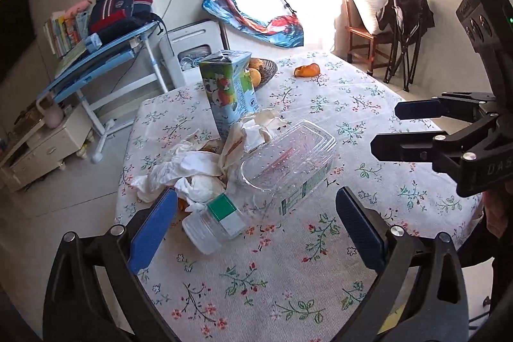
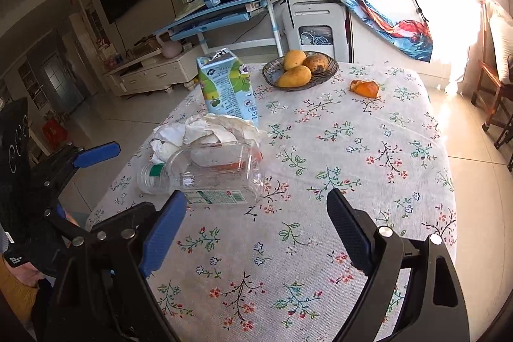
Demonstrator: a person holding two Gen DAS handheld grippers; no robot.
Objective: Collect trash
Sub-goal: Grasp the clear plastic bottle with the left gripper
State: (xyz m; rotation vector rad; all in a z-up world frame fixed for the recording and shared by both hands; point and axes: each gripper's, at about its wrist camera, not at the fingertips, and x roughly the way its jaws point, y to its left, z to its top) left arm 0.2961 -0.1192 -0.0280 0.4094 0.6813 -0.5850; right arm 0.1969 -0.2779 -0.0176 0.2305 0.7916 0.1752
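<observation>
Left gripper (image 1: 256,223) hangs low over the near table edge, blue ribbed pads spread wide, nothing between them. Right gripper (image 2: 256,226) same deal: jaws apart, empty, black frame w/ bare metal pins, poised above the cloth.

Just ahead of both: clear plastic bottle (image 1: 250,207) lying on its side, white cap end toward the left gripper, green-white label wrapped round it. Touching it, a clear ridged plastic box (image 1: 288,156), tilted, something orange-red inside. Crumpled white tissues (image 1: 192,169), stained and wrinkly, heaped against box and bottle. Behind the heap, a juice carton (image 2: 227,85) standing upright, glossy green-blue print w/ fruit pics.

Further back, well apart from the pile: a curl of orange peel (image 2: 365,88) on its own. Near it a dark ribbed bowl (image 2: 269,76) w/ three mangoes (image 2: 295,76), smooth yellow, one spotted brown.

All on a table (image 2: 368,213) under a woven white cloth w/ small flower sprigs.
</observation>
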